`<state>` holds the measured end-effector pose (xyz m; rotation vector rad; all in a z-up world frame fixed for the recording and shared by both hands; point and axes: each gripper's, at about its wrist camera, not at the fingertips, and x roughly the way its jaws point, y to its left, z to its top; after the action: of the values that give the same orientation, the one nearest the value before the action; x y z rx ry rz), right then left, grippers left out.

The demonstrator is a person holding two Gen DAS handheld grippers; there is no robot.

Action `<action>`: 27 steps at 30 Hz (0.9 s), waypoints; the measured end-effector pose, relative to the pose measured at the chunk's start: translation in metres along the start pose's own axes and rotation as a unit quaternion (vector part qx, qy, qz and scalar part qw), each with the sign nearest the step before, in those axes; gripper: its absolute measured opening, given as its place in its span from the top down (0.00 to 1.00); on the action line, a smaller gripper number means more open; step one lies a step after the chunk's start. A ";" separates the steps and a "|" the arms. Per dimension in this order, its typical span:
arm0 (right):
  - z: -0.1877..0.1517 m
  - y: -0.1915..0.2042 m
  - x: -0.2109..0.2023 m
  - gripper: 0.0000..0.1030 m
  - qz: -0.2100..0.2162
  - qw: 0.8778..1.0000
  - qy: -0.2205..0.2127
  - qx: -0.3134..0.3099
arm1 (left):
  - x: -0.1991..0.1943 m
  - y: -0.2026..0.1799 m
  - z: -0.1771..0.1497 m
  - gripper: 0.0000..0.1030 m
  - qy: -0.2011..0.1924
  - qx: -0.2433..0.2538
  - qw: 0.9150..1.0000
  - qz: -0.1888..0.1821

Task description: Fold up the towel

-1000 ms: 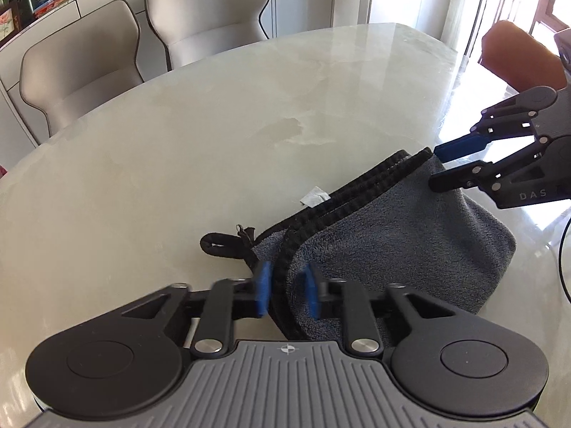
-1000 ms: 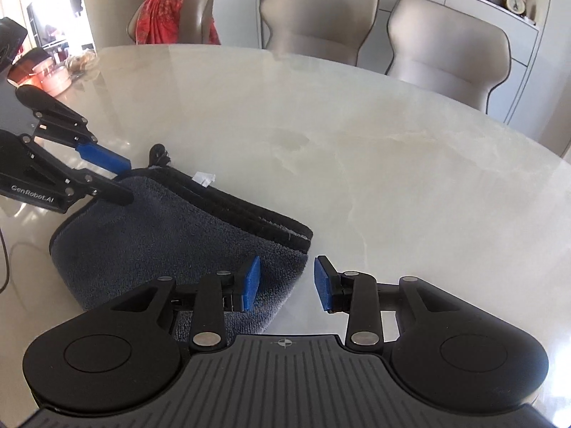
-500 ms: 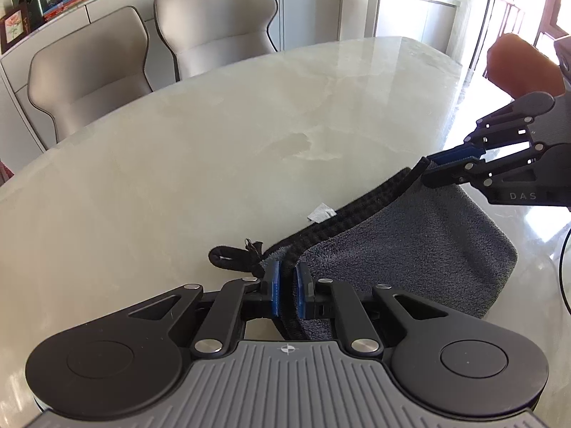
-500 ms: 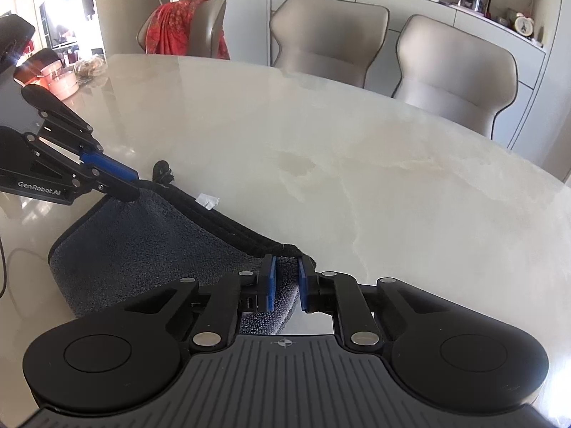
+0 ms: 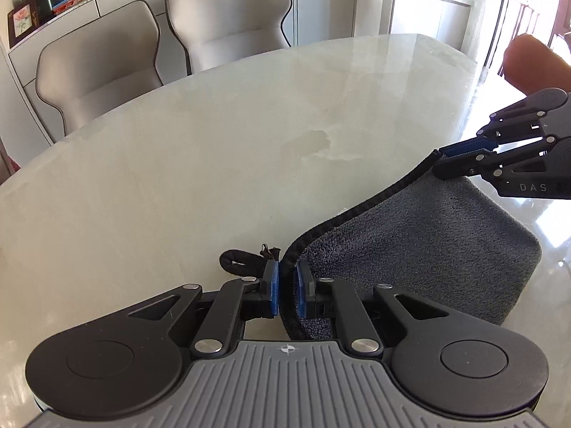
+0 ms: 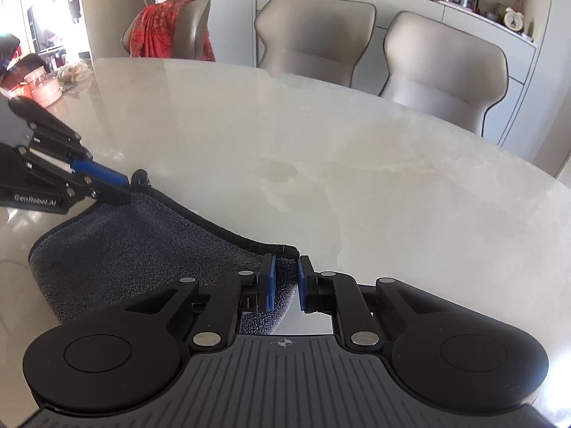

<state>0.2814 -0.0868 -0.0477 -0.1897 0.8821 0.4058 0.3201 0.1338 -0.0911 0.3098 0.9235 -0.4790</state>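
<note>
A dark grey towel (image 5: 410,246) with a black hem lies folded on the marble table (image 5: 214,164). My left gripper (image 5: 288,285) pinches the hem at the corner beside the black hanging loop (image 5: 239,264). Its jaws are opening slightly, with the cloth still pressed between the blue pads. My right gripper (image 6: 285,281) grips the other corner of the same hem, its jaws also easing open around the towel (image 6: 135,249). The hem runs taut and raised between both grippers. Each wrist view shows the other one: the right gripper (image 5: 440,160) and the left gripper (image 6: 126,187).
Two beige chairs (image 5: 160,46) stand behind the table's far edge, against a white sideboard. An orange chair (image 5: 535,64) is at the right end. A chair draped with red cloth (image 6: 167,28) and pink containers (image 6: 41,85) sit at the left end.
Both grippers have shut on the towel's black hem and lifted it. The stacked edges and white label seen before are now hidden behind the raised hem.
</note>
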 end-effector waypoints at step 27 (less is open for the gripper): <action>-0.057 0.072 -0.063 0.72 0.038 0.998 0.000 0.052 | -0.056 -0.070 -0.064 0.57 -0.024 -0.065 0.997 -0.022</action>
<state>0.1755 -0.0571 -0.0333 -0.0608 0.9108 0.4298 0.2114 0.1177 -0.0848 0.1600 0.9116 -0.4620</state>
